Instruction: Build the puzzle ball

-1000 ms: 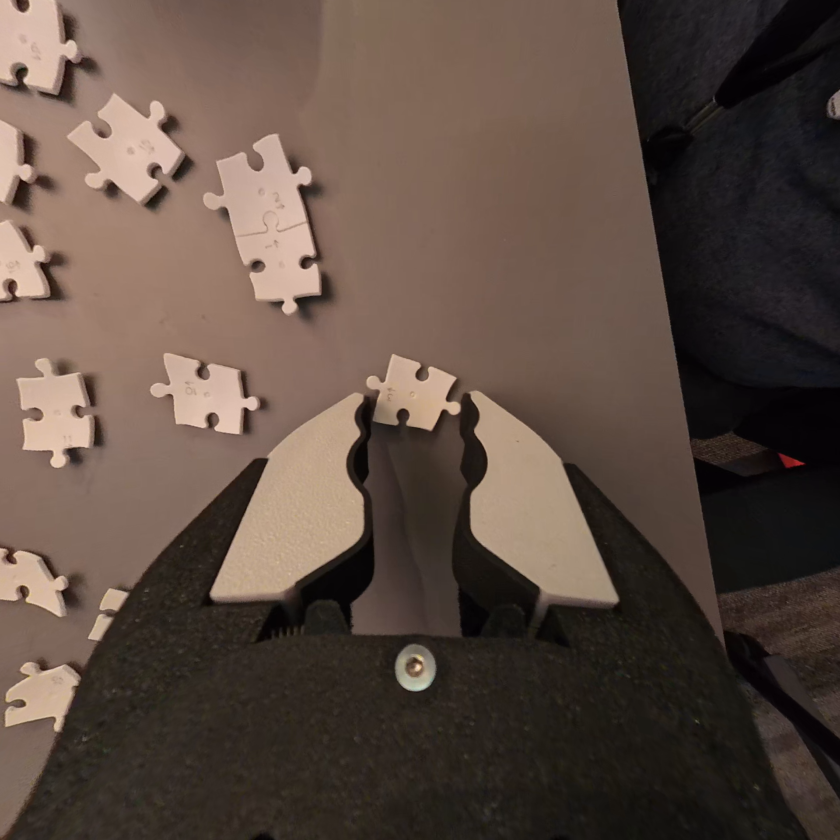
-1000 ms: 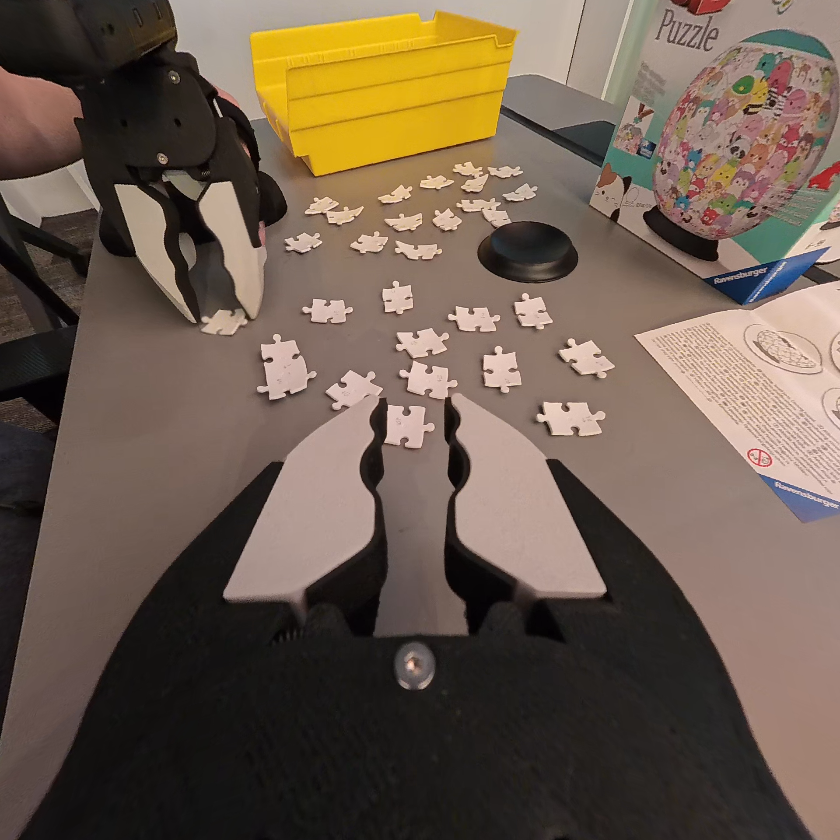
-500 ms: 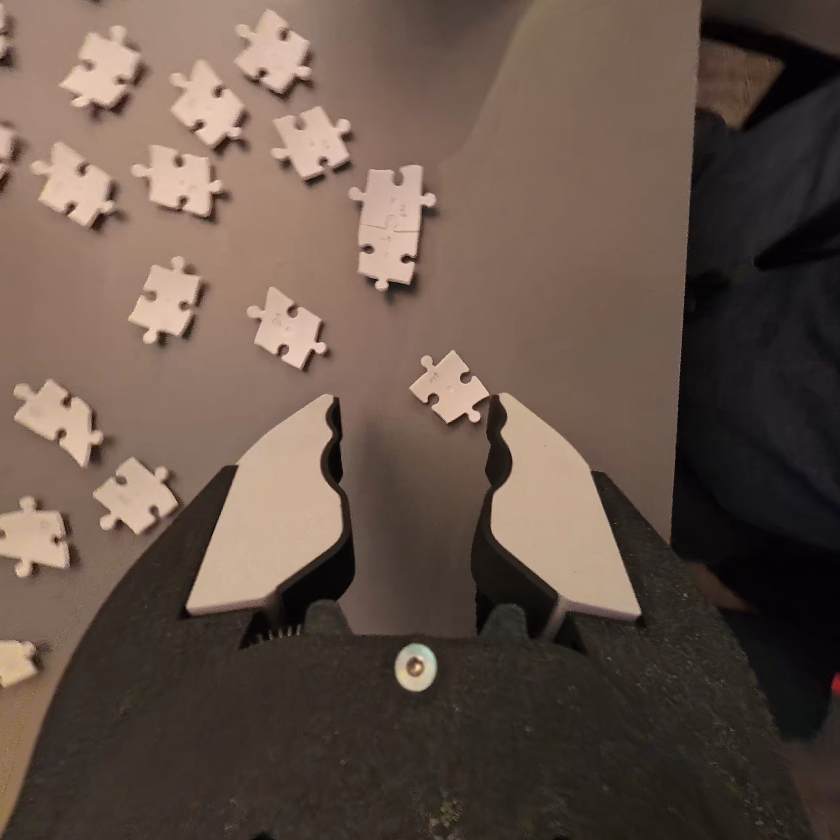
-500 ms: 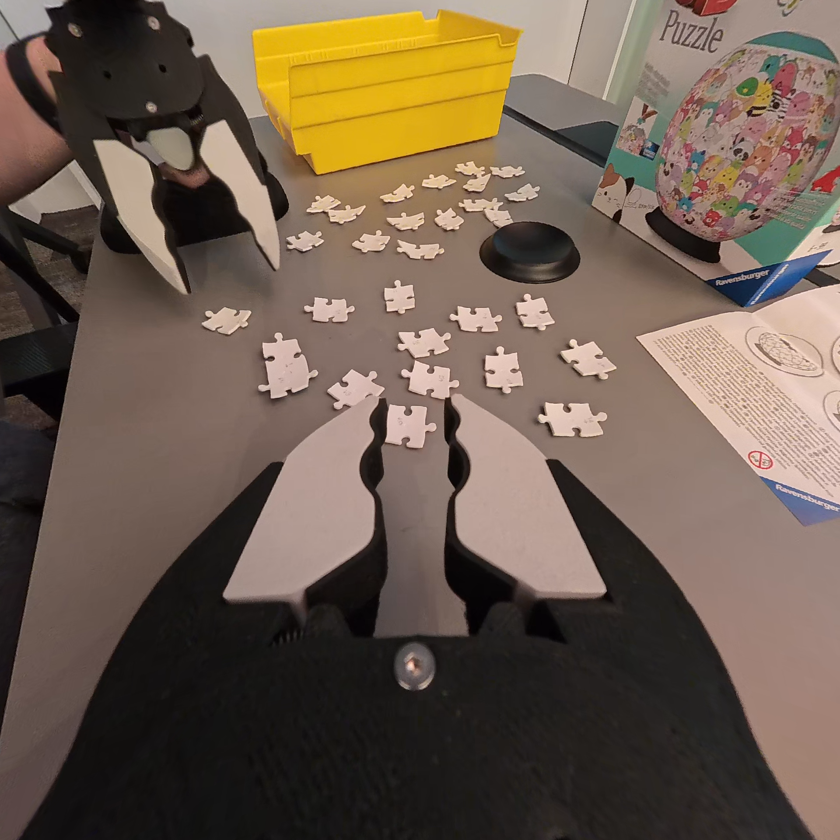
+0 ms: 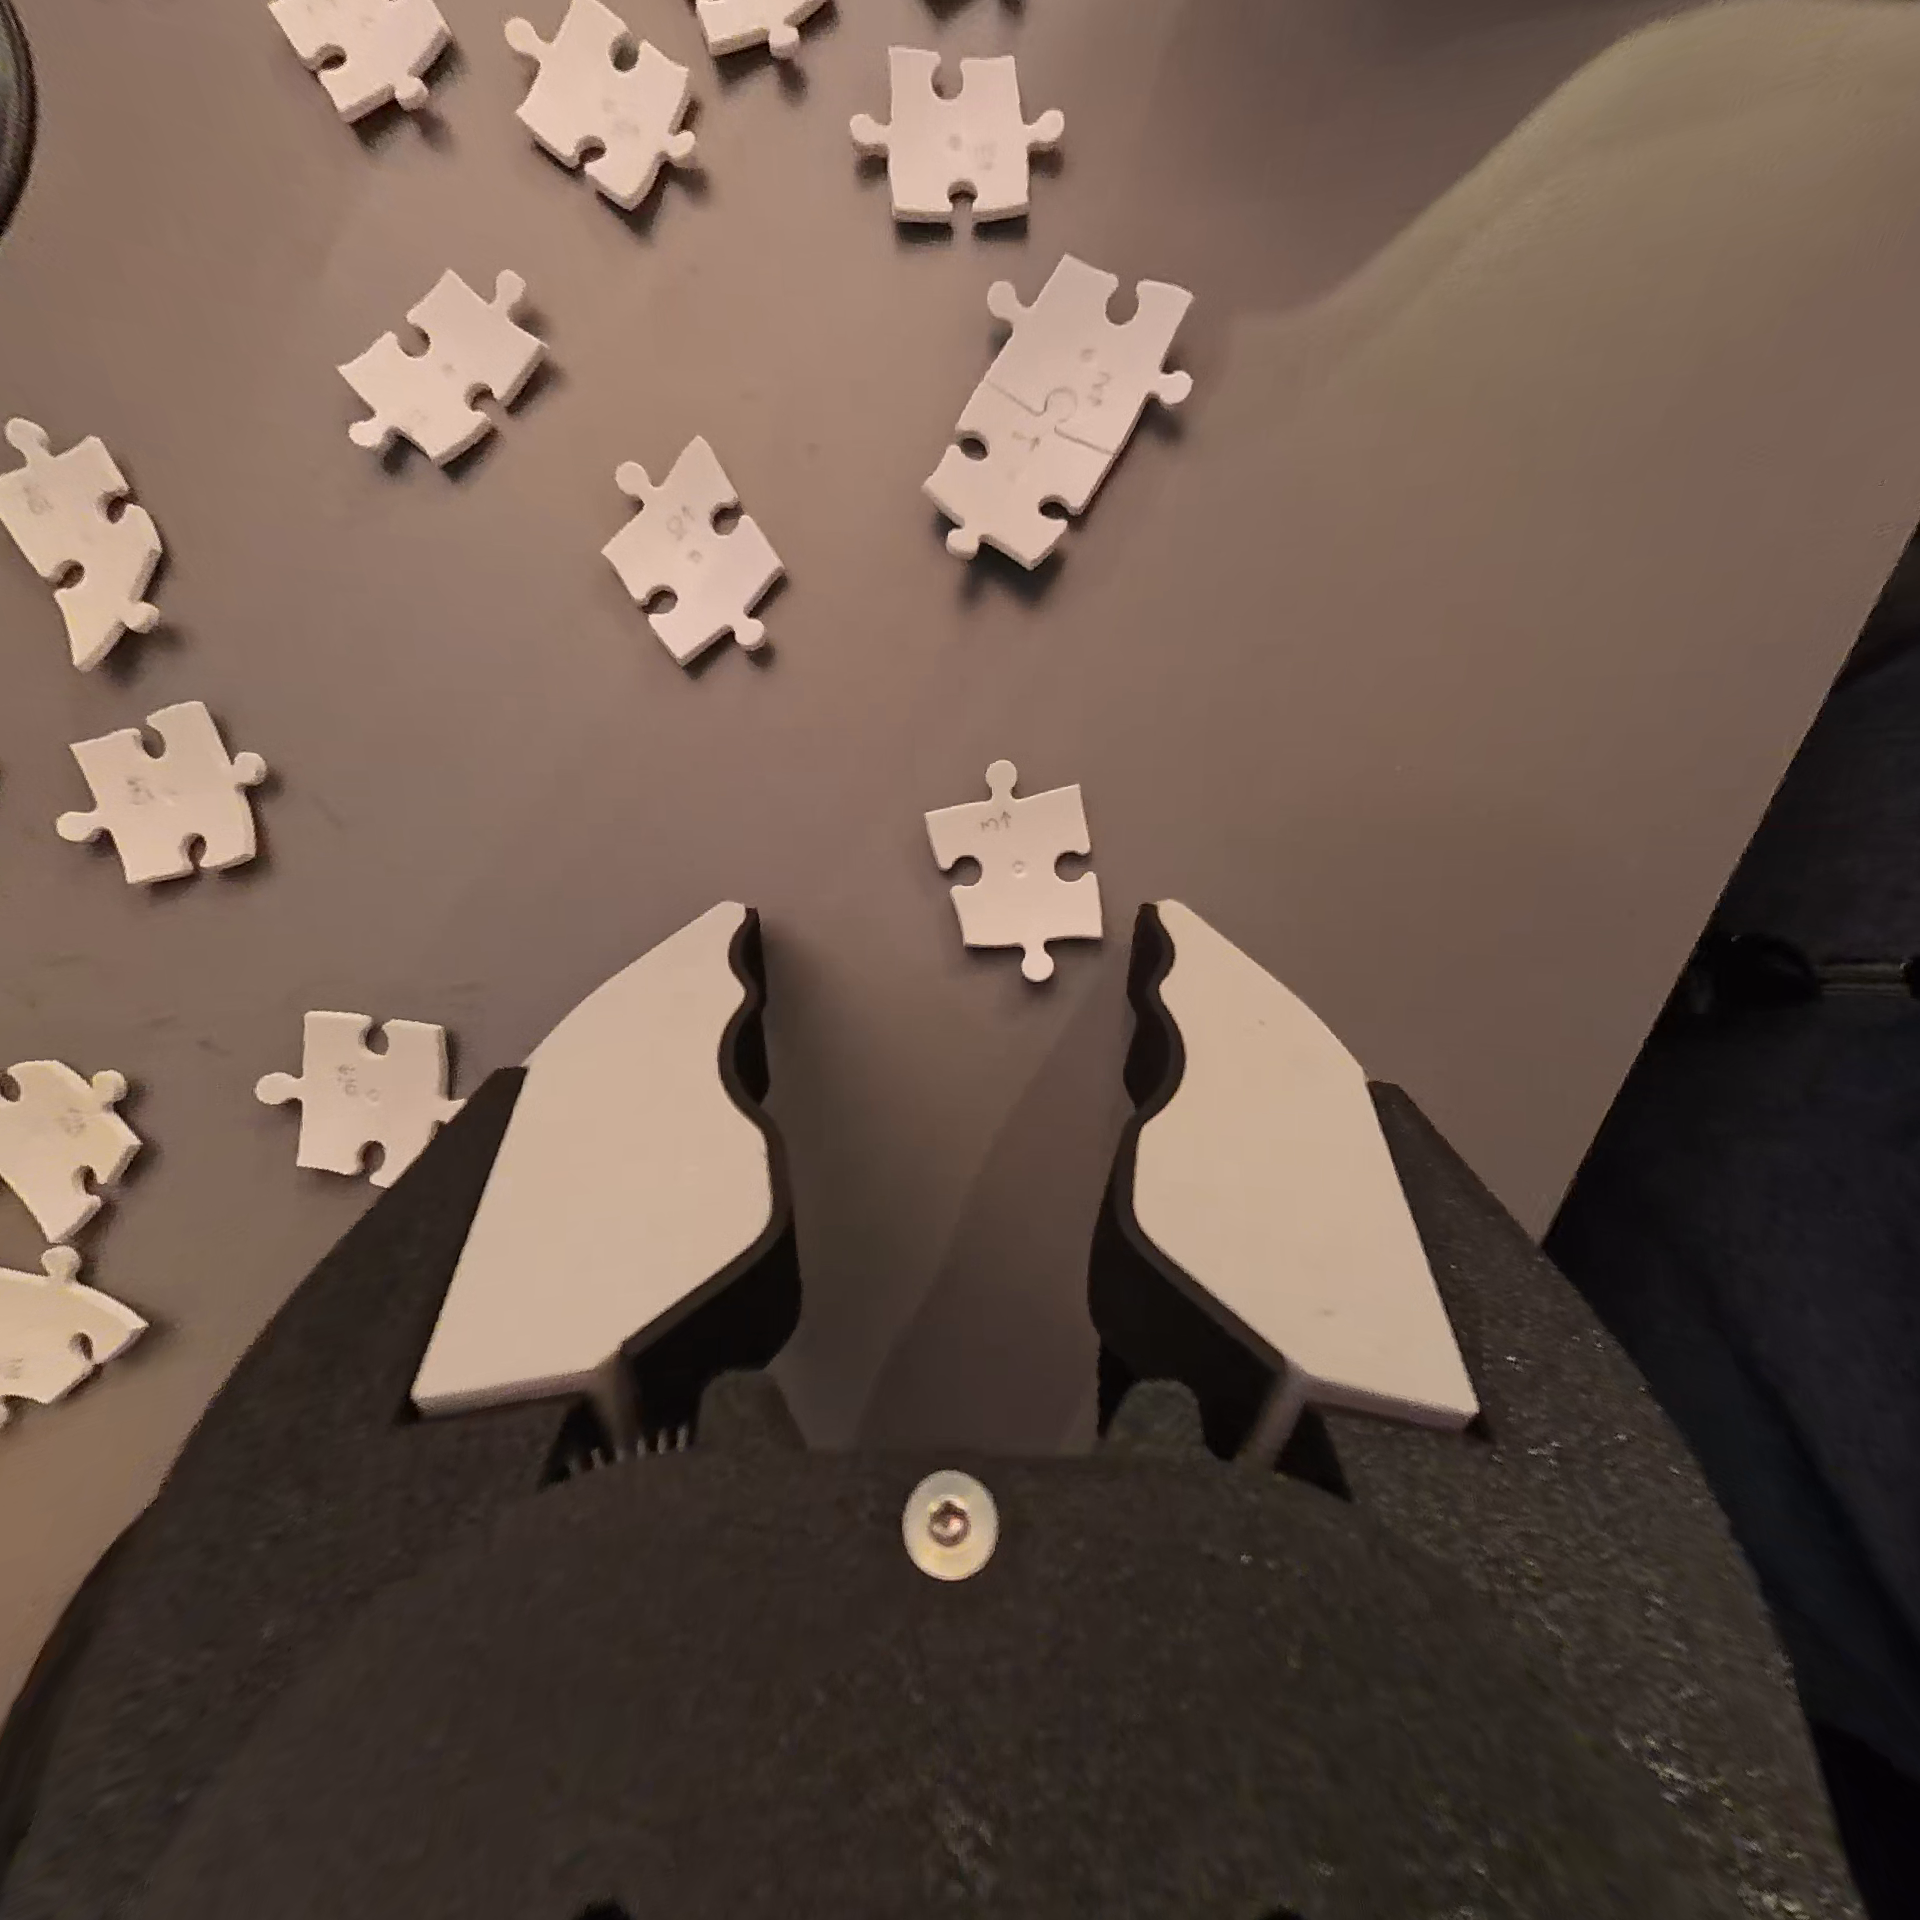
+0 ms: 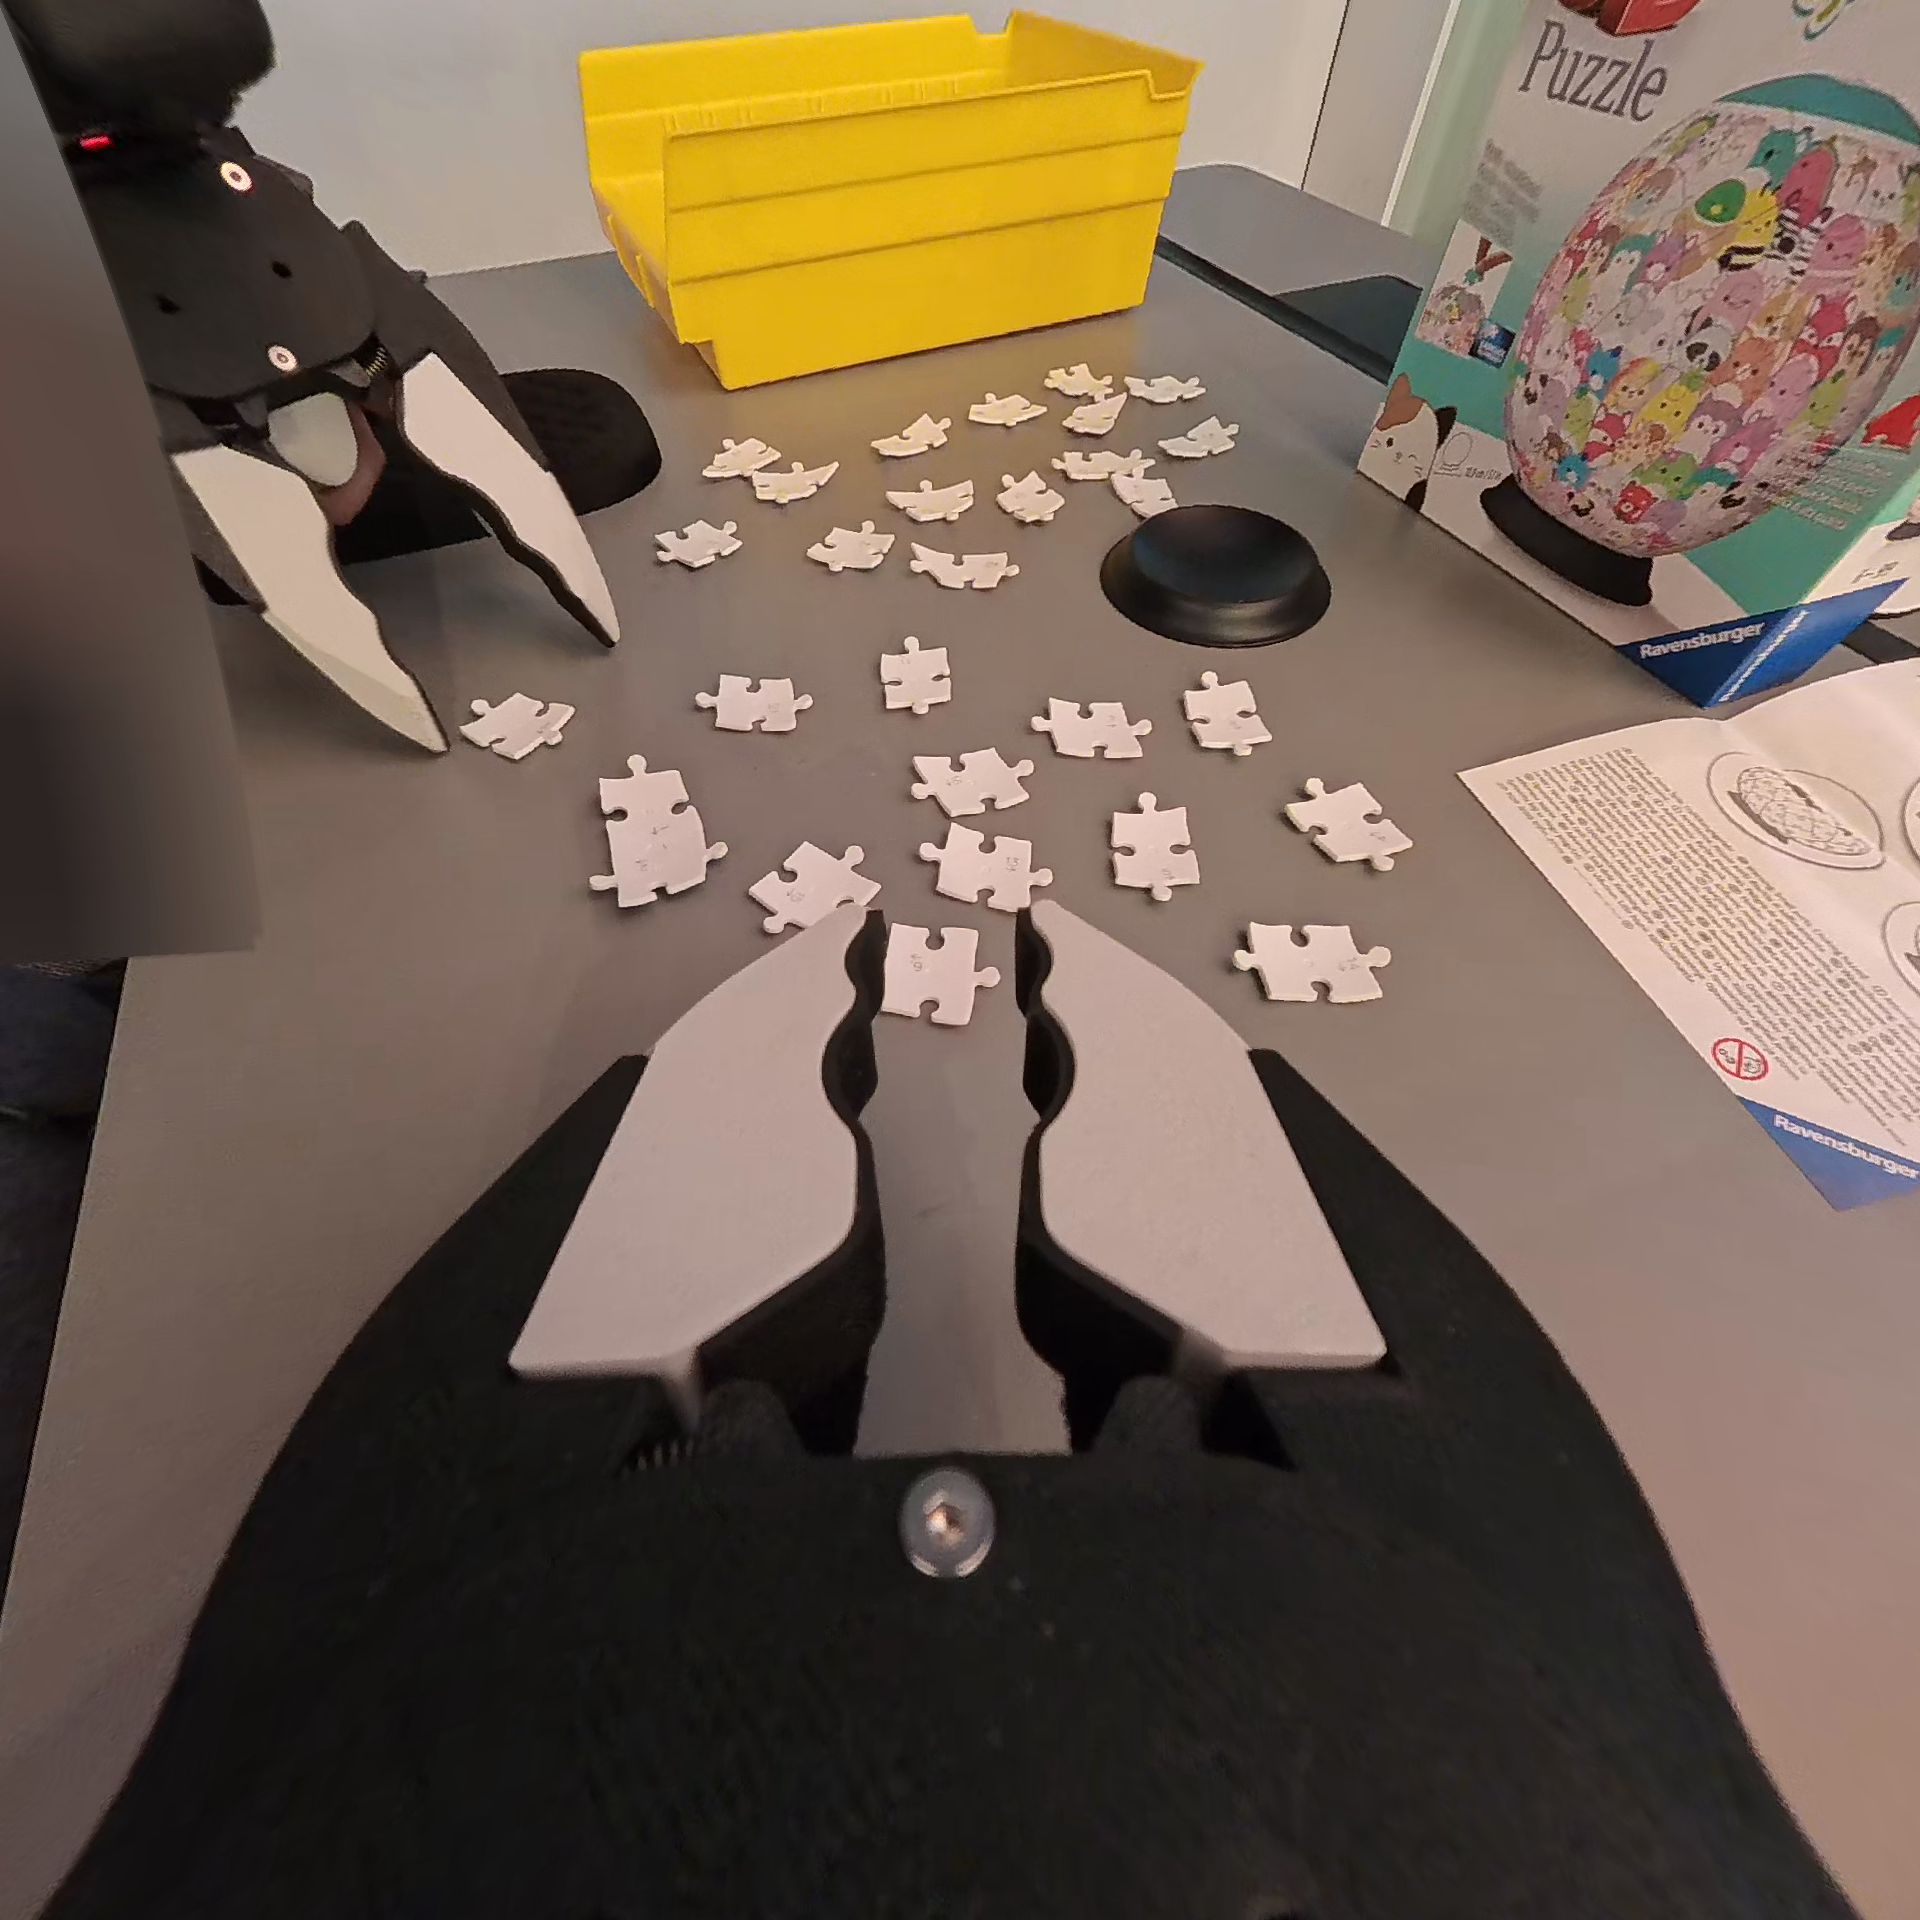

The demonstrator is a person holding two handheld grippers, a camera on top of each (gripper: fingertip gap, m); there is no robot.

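Left wrist view: several puzzle pieces (image 5: 62, 1340) cut by left and top edges; one piece (image 5: 358, 1107) partly behind the left gripper (image 5: 945, 925) body. Right wrist view: puzzle box (image 6: 1683, 343) and instruction sheet (image 6: 1745, 894) cropped at right — mosaic patch covers the left edge. Markings on pieces too small to tell.

Office-like room: grey table (image 6: 312, 1039), plain walls, yellow storage bin (image 6: 894, 208).

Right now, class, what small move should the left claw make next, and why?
Probably lower the left claw around the single loose piece and close. Its jaws are open, the piece lies flat just ahead of its fingertips, apart from the joined pair it likely belongs to.
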